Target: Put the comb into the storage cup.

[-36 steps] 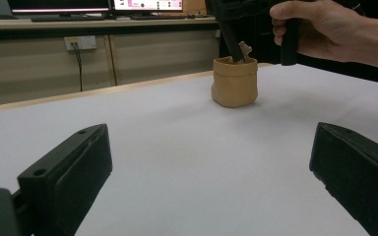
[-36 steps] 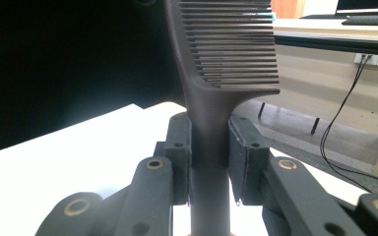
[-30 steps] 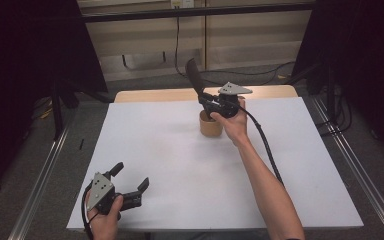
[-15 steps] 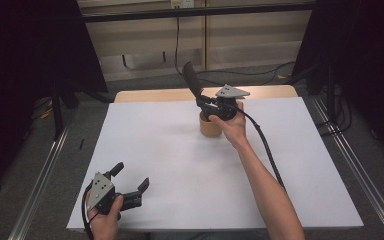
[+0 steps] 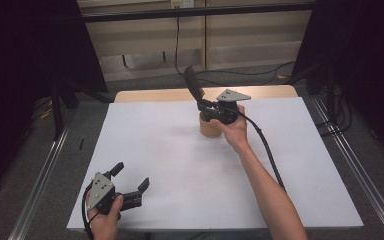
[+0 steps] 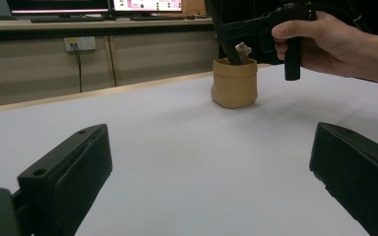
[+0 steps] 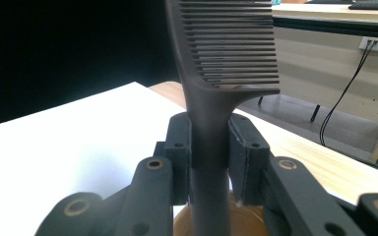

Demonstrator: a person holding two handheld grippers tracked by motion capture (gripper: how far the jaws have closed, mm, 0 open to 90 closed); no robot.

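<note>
While its handle end dips into the tan cup (image 5: pixel 210 126) at the table's far middle, the black comb (image 5: pixel 193 83) tilts up and to the far left, clamped by its handle in the right gripper (image 5: pixel 206 106); near the table's (image 5: pixel 180 160) near left corner, the left gripper (image 5: pixel 130 181) rests with jaws wide apart, holding nothing.

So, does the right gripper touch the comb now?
Touching. In the right gripper view, the right gripper has both pads pressed on the handle of the black comb.
</note>
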